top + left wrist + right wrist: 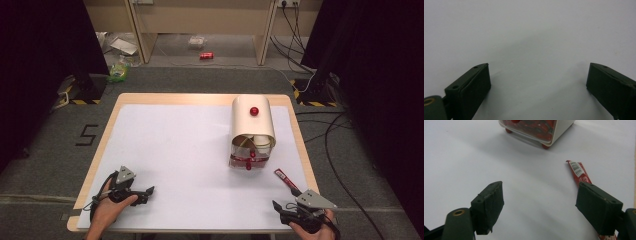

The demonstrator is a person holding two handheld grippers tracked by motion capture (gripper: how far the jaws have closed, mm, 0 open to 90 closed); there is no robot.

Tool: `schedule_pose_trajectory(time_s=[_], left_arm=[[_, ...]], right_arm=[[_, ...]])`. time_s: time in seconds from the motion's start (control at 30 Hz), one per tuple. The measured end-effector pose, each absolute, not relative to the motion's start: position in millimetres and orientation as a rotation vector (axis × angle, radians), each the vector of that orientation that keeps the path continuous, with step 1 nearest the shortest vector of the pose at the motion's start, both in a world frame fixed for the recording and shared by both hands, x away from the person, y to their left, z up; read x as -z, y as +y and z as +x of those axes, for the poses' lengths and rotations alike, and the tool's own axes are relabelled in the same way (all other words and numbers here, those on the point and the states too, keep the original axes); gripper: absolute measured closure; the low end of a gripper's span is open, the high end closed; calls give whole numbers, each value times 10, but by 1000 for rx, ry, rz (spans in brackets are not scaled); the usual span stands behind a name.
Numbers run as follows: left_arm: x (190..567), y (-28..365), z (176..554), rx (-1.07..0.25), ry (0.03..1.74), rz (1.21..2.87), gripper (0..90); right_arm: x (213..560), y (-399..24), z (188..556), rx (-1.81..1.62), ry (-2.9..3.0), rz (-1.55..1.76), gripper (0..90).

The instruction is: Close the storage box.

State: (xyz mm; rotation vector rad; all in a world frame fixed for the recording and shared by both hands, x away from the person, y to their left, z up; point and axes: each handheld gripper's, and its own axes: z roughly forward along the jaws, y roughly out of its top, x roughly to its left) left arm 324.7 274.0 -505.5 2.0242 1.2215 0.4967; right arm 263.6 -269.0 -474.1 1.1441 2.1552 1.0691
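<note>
Desk (165, 150): wooden edge, white sheet over the top.

Right gripper (539, 205): at the near right corner of the desk, jaws spread wide, nothing between them. Also seen in the high view (290, 209), held in a hand (316, 229) partly cut off by the frame's lower edge.

Red sachet (578, 171): a slim packet with white print, lying flat on the sheet just ahead of the right gripper. Its near end passes behind the right-hand jaw, so that end is hidden; the print is too small to read. In the high view (283, 177) it lies between the gripper and the box.

Box (252, 134): cream, with a curved roll lid bearing a red knob (254, 111), standing at the right rear of the desk. Red items show through its clear front, indistinct. In the right gripper view (536, 130) its top is cut off.

Left gripper (537, 86): jaws spread, over bare sheet, at the near left of the desk (131, 191), well apart from sachet and box.

Floor (200, 55): a red can and litter beyond the desk; cables at right.
</note>
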Motion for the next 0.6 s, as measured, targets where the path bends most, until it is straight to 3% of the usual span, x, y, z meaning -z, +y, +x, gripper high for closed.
schedule_pose_trajectory(time_s=[0.6], left_arm=[[5056,2739,3246,-497,1223,2023,47]], right_arm=[[4821,-2719,2608,-1007,2258,1107,213]])
